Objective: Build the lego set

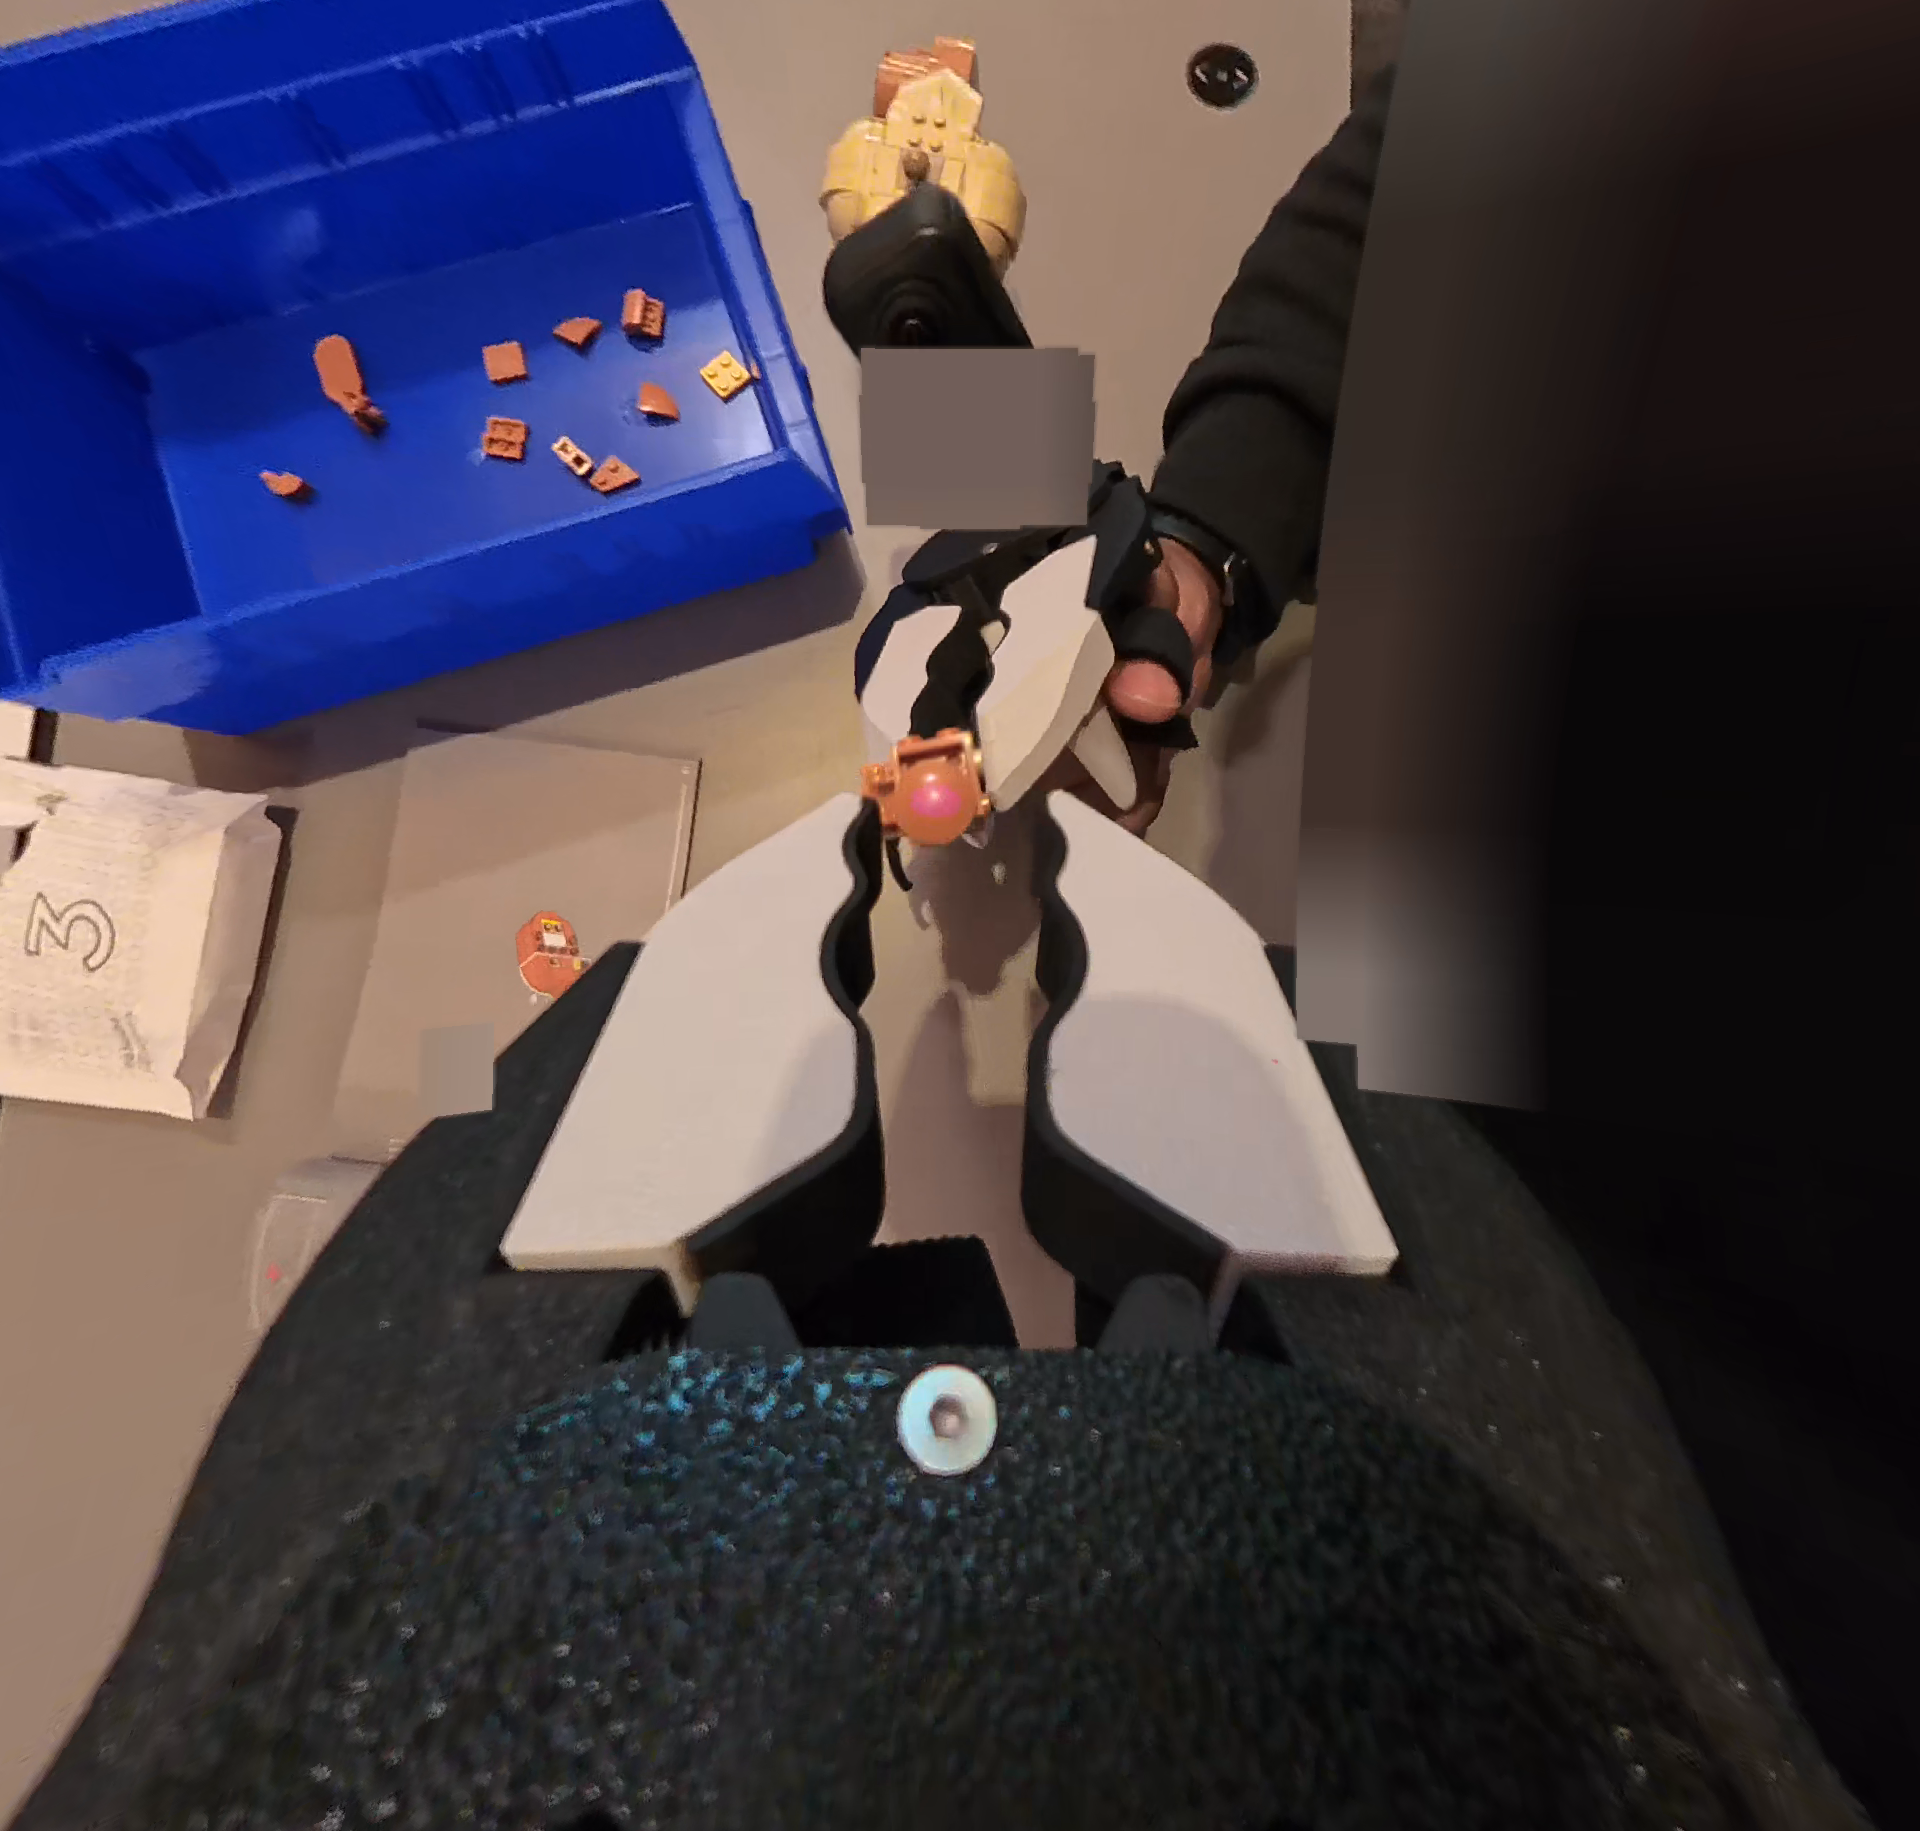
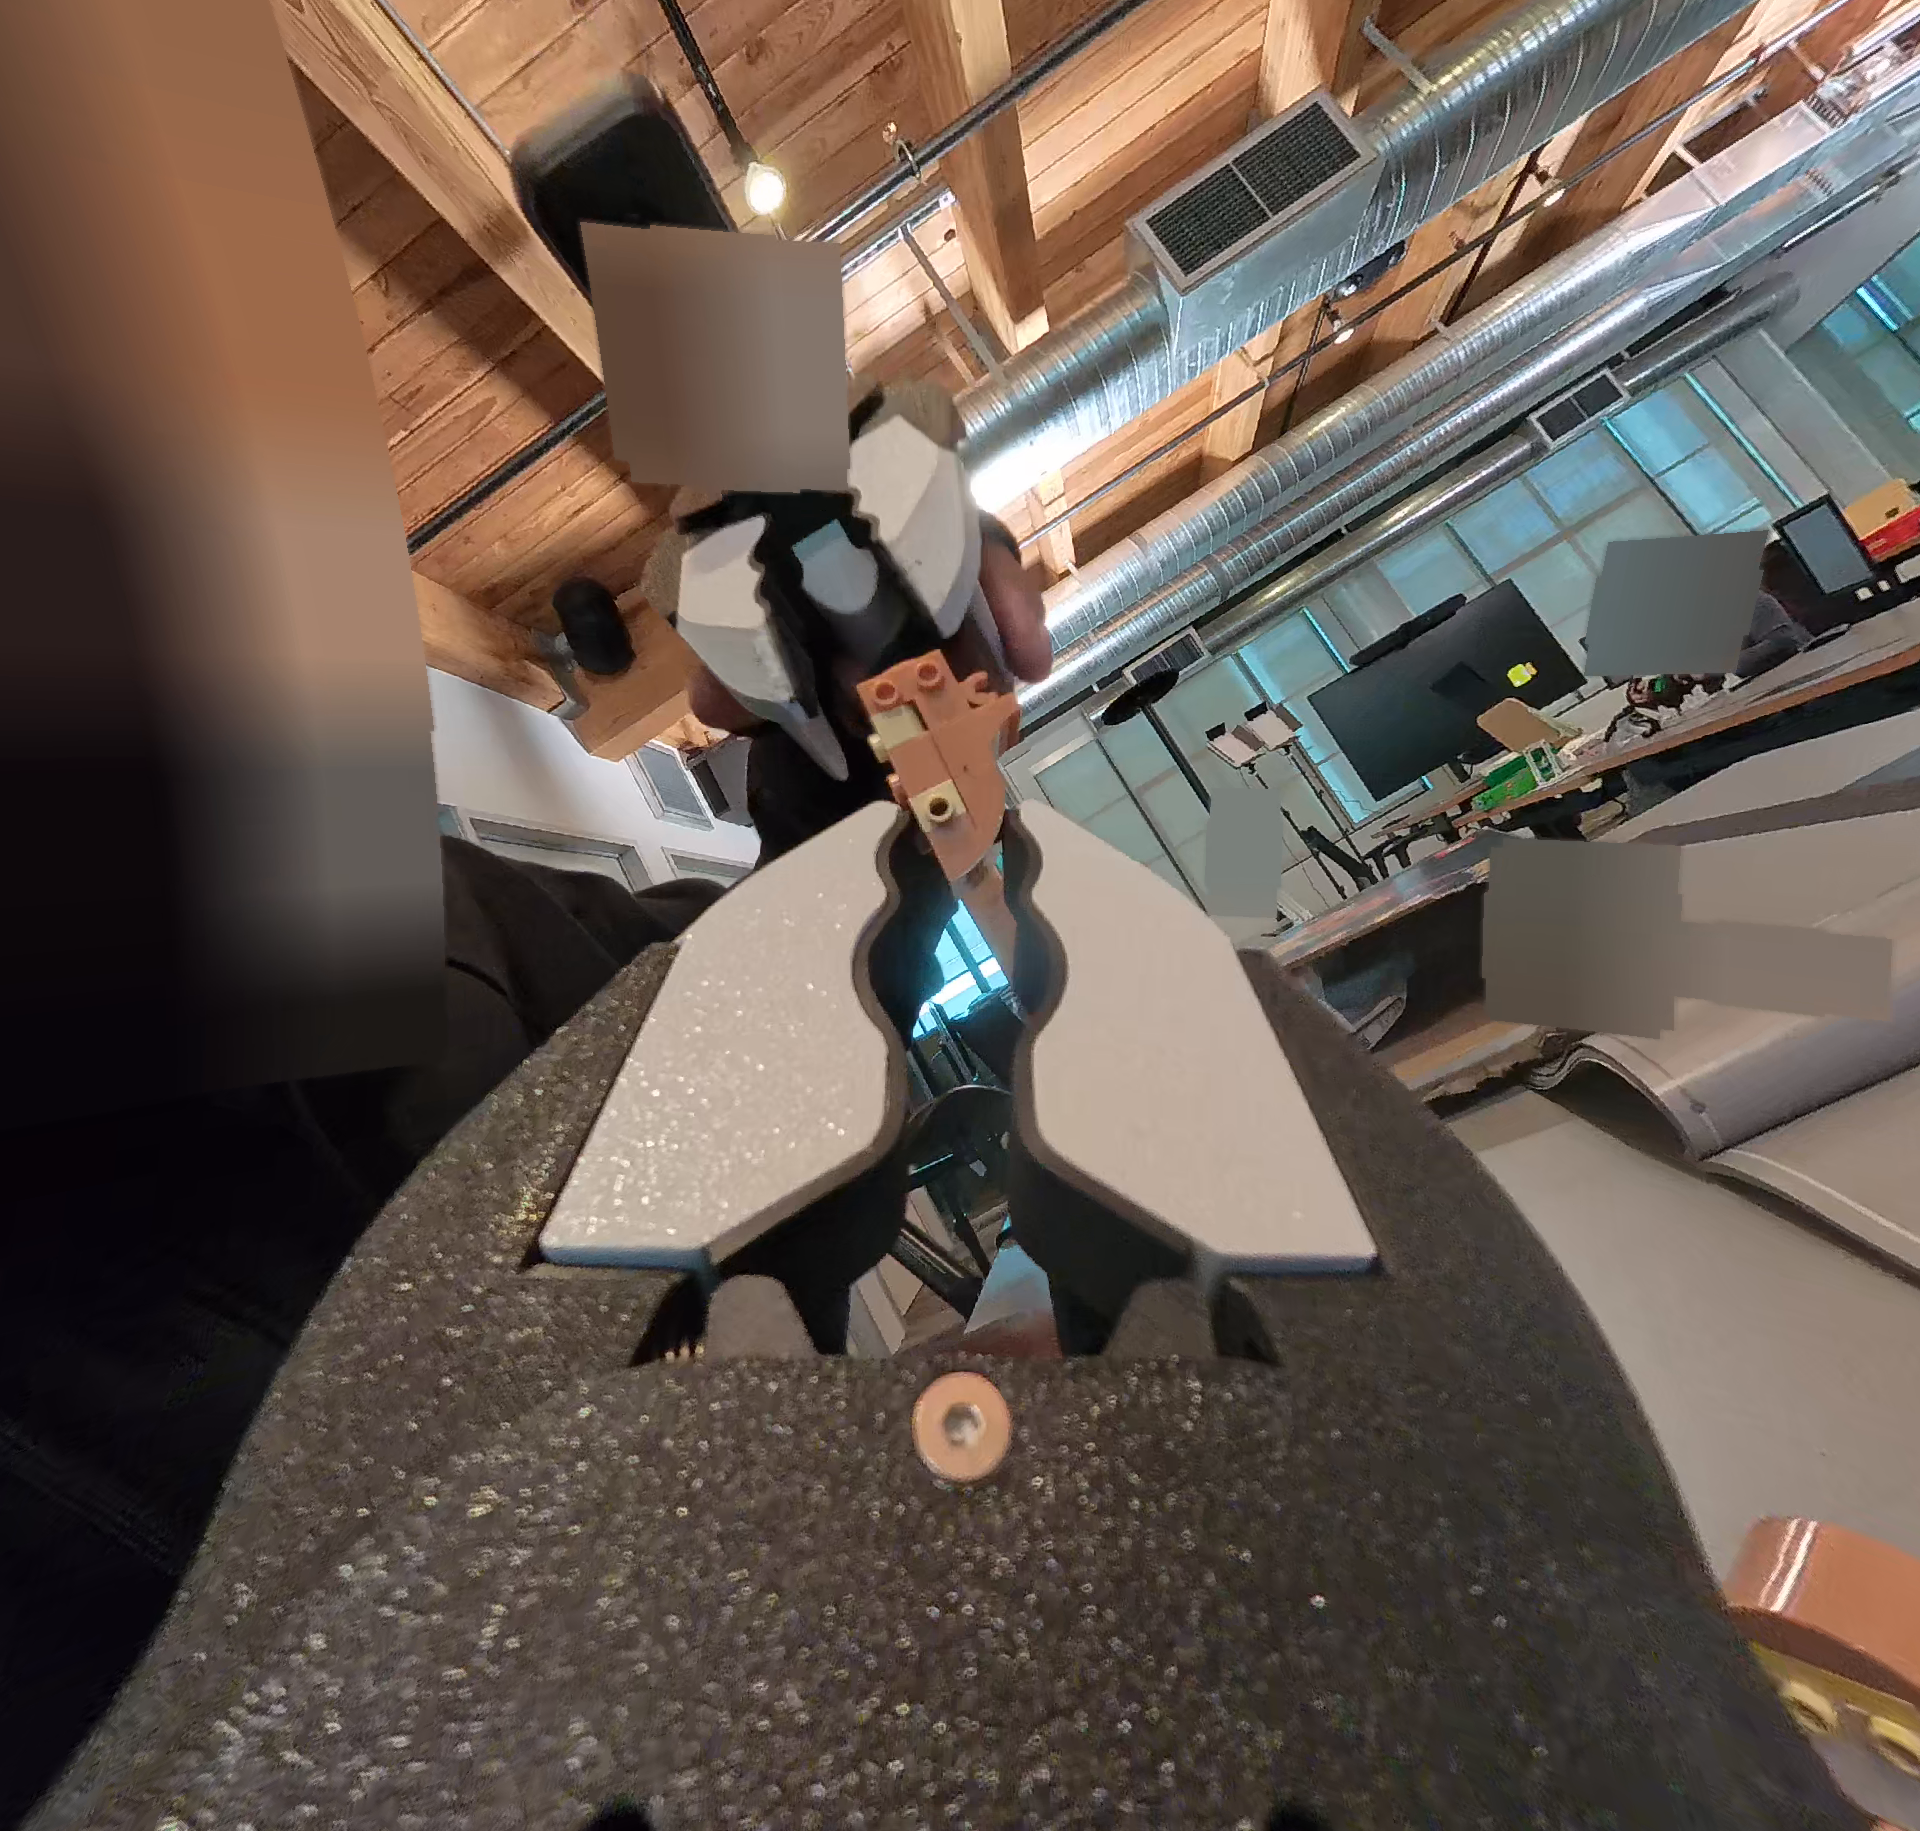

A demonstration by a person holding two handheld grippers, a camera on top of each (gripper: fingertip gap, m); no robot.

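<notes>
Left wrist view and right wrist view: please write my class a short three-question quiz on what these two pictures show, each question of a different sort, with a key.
1. Multiple choice: what lies in the blue bin?
A. small loose bricks, mostly brown
B. metal screws
C. coiled cable

2. True or false: the left gripper has its jaws shut tight together.

3. Fill in: the right gripper grips a small ___ brick assembly at its fingertips.

Key
1. A.
2. False: the jaws stand apart, and the grey table shows between them.
3. Brown.
</notes>
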